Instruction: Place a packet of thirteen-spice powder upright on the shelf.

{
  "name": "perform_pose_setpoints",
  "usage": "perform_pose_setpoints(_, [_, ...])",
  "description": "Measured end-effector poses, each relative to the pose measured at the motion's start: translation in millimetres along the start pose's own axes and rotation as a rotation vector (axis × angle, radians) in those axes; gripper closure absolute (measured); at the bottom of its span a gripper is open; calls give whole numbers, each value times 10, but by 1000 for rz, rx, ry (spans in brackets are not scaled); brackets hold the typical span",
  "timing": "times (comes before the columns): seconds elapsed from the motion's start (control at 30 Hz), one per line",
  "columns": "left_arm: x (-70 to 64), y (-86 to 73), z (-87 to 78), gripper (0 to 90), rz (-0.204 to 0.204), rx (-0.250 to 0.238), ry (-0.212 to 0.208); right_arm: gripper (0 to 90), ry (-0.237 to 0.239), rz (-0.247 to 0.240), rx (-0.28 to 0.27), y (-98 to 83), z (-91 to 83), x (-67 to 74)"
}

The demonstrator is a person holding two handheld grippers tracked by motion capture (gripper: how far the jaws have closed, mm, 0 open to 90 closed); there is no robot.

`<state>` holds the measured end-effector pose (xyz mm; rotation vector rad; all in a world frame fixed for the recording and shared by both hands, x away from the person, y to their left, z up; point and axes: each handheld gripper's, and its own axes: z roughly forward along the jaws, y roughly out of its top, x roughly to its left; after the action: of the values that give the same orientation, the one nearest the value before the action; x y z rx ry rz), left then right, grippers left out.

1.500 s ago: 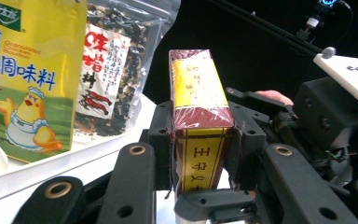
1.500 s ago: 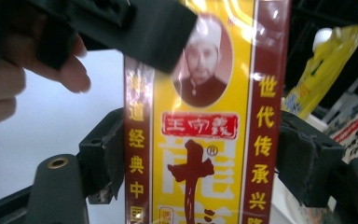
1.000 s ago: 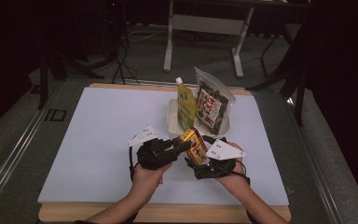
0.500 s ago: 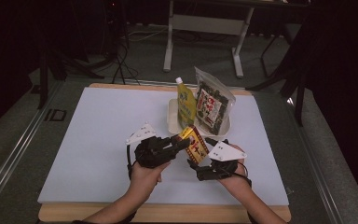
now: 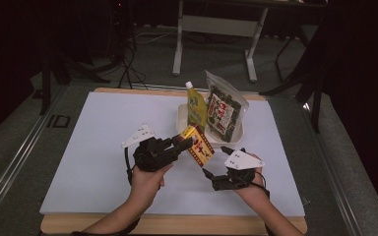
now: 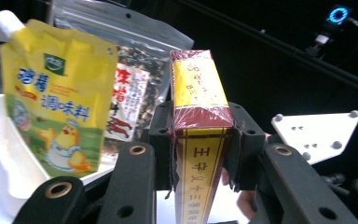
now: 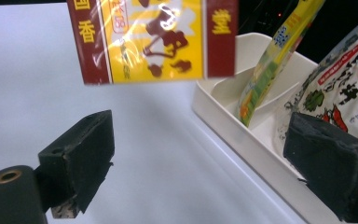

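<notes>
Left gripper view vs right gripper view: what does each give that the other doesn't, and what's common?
Left gripper view alone: the box's narrow edge clamped between its own jaws, plus the right gripper's grey plate behind.

Right gripper view alone: the box's broad yellow and maroon face hanging above the white table, this gripper's jaws wide apart with nothing between them, and the tray's inner divider.

Both: the box, the yellow pouch, the seaweed bag and the tray.

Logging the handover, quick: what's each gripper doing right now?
Left gripper: shut on the red-and-yellow box.
Right gripper: open, empty, below the box.
</notes>
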<state>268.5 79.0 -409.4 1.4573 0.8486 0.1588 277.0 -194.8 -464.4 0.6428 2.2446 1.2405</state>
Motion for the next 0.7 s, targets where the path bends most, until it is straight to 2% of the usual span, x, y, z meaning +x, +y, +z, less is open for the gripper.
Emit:
perform_pose_setpoints(0.23, [27,27,-26,679,42,-1,105,96,-13,37,-14,-24,-139,-49])
perform_pose_setpoints(0.33, [63,30,-30,678,55,-18,166,101,-45,38,-33,-37,-215,-69])
perform_pose_setpoints(0.43, [130,40,-16,678,61,-25,209,128,-70,61,-61,-48,-311,-107])
perform_pose_setpoints(0.47, [130,40,-16,678,61,-25,209,128,-70,61,-61,-48,-311,-107])
perform_pose_setpoints(0.5, [171,36,2,677,75,-38,248,130,-62,88,-72,-63,-364,-157])
perform_pose_setpoints(0.57, [207,37,17,678,71,-39,258,131,-57,98,-79,-72,-377,-169])
perform_pose_setpoints(0.63, [251,27,38,678,74,-55,275,135,-15,112,-62,-103,-394,-212])
perform_pose_setpoints(0.7, [289,14,66,678,77,-71,290,135,-13,122,-67,-130,-406,-227])
